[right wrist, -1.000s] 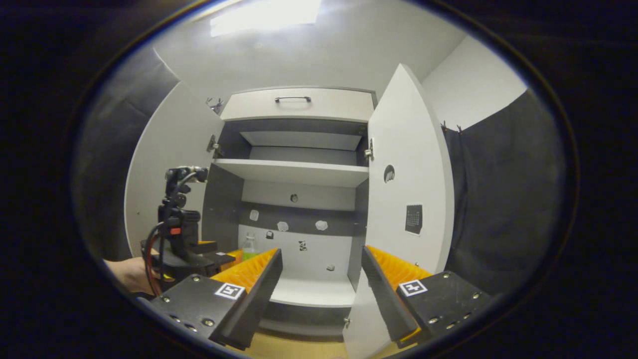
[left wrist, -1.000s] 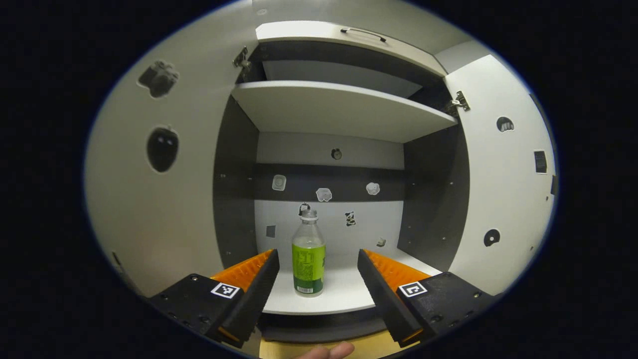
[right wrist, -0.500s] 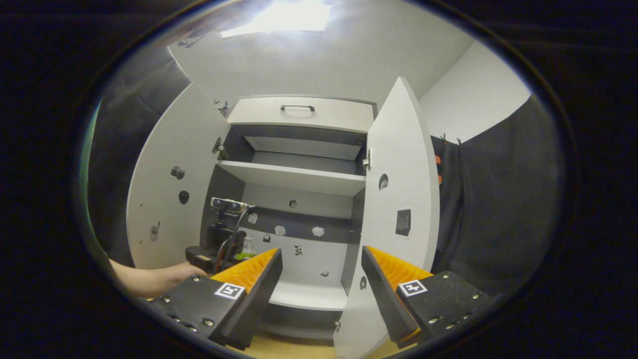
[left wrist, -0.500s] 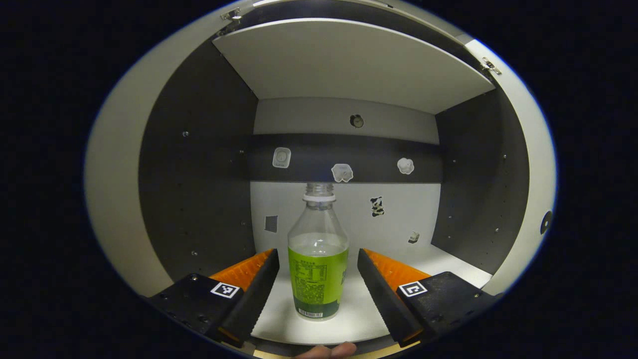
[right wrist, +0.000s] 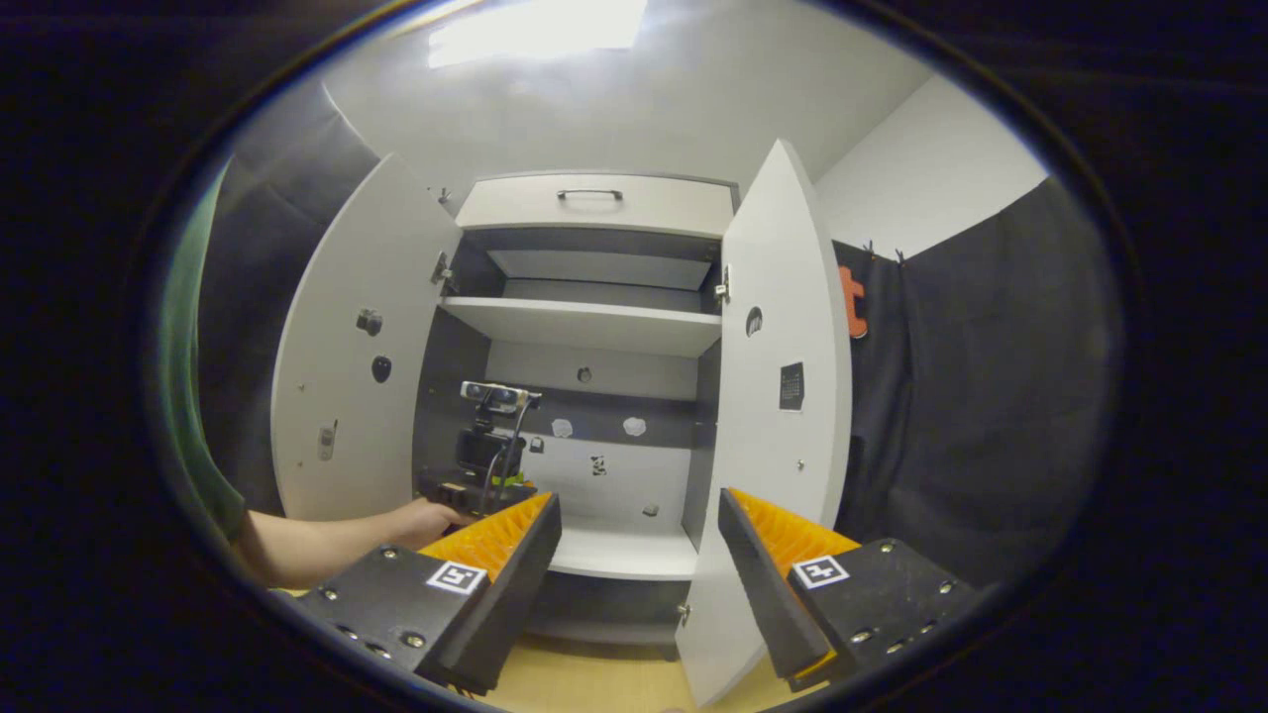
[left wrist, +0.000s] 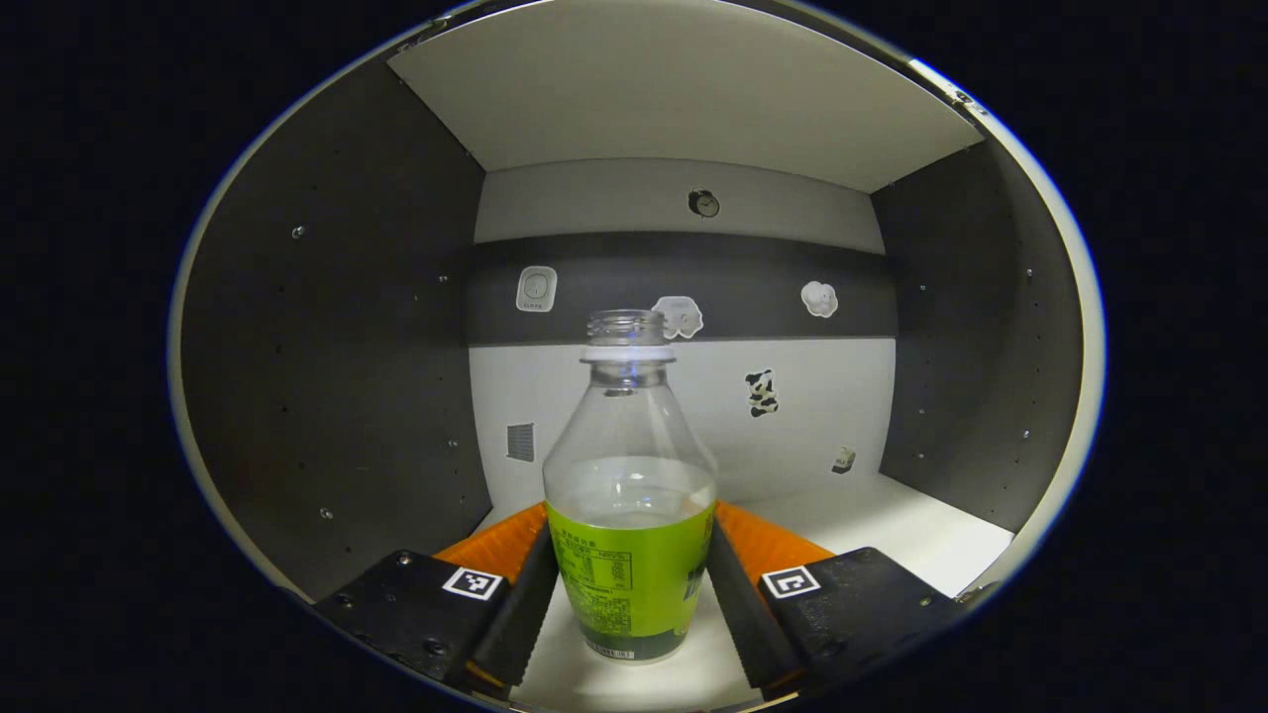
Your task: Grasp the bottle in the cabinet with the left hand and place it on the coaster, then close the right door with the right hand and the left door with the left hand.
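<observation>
L gripper [left wrist: 630, 594] fingers flank bottle [left wrist: 630, 515] at label, contact unclear; R gripper [right wrist: 639, 564] agape. Part-full, uncapped (spill risk), thin plastic: pinch label band, upright.

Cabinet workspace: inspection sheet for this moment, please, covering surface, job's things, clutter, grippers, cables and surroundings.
Surface: white lower shelf, bare beside the bottle.
Job's things: bottle upright on the shelf, uncapped, partly filled; left door and right door both open; coaster nothing seen.
Clutter: small stickers on the back wall.
Grippers: left hand-held gripper straddles the bottle's label, fingers at its sides, contact unclear; right hand-held gripper open, empty, outside the cabinet.
Cables: a cable on the left rig.
Surroundings: upper shelf, drawer handle, dark cloth wall.
</observation>
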Motion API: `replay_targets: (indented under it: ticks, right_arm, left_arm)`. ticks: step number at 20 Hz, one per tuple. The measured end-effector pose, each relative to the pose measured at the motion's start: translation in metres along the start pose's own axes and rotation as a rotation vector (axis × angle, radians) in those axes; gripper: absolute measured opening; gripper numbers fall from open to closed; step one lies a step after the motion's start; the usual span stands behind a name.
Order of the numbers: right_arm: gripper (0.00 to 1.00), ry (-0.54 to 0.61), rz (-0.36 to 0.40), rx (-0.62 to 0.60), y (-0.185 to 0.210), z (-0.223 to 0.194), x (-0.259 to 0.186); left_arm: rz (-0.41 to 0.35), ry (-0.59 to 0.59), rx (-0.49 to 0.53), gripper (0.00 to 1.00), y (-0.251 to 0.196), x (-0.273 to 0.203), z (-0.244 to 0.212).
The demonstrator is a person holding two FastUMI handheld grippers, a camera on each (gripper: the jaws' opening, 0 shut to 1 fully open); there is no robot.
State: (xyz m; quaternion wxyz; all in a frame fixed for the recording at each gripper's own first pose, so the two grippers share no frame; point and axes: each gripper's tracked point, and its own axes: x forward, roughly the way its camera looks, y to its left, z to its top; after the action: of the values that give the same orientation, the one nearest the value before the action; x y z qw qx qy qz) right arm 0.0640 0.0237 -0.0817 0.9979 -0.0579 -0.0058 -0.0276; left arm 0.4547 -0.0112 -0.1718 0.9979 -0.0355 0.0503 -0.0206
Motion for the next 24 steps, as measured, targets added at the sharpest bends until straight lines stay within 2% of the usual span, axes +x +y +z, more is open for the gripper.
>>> replay_targets:
  ticks: [4,6,9,10,11,15,21,22,23,24]
  right_arm:
    - [0.94,0.022,-0.038,0.028,-0.017,-0.002,-0.018]
    - [0.96,0.029,-0.039,0.038,-0.019,-0.003,-0.027]
    - [0.96,0.038,-0.028,0.035,-0.019,-0.003,-0.039]
    - [0.94,0.041,-0.024,0.035,-0.019,-0.003,-0.044]
    - [0.97,0.042,-0.019,0.037,-0.019,-0.003,-0.05]
    - [0.97,0.046,-0.001,0.079,-0.018,-0.001,-0.074]
    - [0.97,0.047,0.038,0.094,-0.021,0.002,-0.118]
    - [0.94,0.048,0.045,0.097,-0.022,0.0,-0.124]
    - [0.96,0.049,0.054,0.099,-0.024,0.0,-0.129]
    - [0.94,0.05,0.059,0.098,-0.026,-0.002,-0.134]
  left_arm:
    - [0.007,-0.008,-0.016,0.8,0.006,-0.021,0.012]
    - [0.007,-0.01,-0.029,0.8,0.007,-0.038,0.017]
    - [0.001,-0.032,-0.029,0.8,0.006,-0.067,0.031]
    - [-0.003,-0.036,-0.028,0.82,0.005,-0.079,0.036]
    - [-0.008,-0.037,-0.026,0.8,0.003,-0.092,0.038]
    - [-0.025,-0.056,-0.025,0.8,-0.005,-0.144,0.049]
    - [-0.018,-0.033,-0.02,0.8,-0.009,-0.223,0.032]
    - [-0.011,-0.029,-0.022,0.8,-0.007,-0.236,0.027]
    - [-0.008,-0.03,-0.025,0.78,-0.007,-0.247,0.024]
    - [0.003,-0.029,-0.028,0.8,-0.004,-0.259,0.02]
